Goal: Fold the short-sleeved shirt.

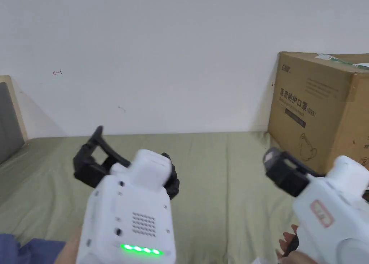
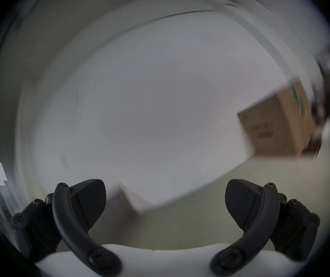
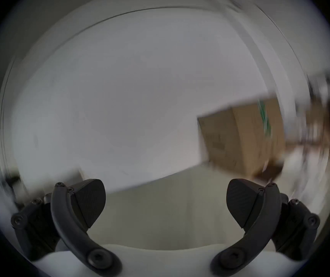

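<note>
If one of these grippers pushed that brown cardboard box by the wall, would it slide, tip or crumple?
The brown cardboard box looks rigid, with crisp edges, so it would probably keep its shape. It sits on the wrinkled green sheet, so a low push would likely drag fabric along with it. It is broad-based, so tipping seems unlikely; weight is unknowable.

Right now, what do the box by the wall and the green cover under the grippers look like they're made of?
The box looks like corrugated cardboard: matte brown, printed faces, creased edges. The green cover looks like thin woven fabric, probably a cotton-like sheet: matte olive, with soft wrinkles and fold lines. The exact fibre cannot be told.
</note>
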The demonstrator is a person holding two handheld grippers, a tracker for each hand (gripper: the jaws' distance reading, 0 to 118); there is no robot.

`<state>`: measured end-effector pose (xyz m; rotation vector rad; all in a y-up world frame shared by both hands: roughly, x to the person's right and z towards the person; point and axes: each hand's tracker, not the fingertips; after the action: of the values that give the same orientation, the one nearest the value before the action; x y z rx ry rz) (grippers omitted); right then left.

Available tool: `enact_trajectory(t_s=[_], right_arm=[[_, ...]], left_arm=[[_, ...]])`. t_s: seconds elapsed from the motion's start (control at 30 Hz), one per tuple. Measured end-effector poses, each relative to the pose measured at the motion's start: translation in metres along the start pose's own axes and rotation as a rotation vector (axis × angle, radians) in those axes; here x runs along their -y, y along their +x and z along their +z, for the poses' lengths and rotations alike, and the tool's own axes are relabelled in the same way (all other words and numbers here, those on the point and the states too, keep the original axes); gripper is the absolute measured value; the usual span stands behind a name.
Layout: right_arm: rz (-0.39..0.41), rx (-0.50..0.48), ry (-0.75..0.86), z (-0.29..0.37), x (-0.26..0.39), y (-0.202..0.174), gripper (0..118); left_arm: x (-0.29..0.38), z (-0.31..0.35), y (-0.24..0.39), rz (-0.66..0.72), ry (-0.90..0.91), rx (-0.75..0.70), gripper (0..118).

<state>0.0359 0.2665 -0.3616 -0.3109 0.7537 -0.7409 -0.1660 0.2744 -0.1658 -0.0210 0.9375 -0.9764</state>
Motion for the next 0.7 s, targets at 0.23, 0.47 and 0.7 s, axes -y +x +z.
enact_trajectory(t_s=[0.23,0.47,0.7], right_arm=[[-1.112,0.279,-0.188,0.002,0.046,0.121,117],[0.137,0.105,0.004,-0.003,-0.016,0.003,117],[0.844,0.023,0.082,0.008,0.02,-0.063,117]], left_arm=[[0.023,0.031,0.05,-0.606,0.276,0.036,118],[0.012,-0.01,-0.03,0.422,-0.158,0.133,118],[0.028,-0.006,-0.051,0.801,-0.194,0.136,118]])
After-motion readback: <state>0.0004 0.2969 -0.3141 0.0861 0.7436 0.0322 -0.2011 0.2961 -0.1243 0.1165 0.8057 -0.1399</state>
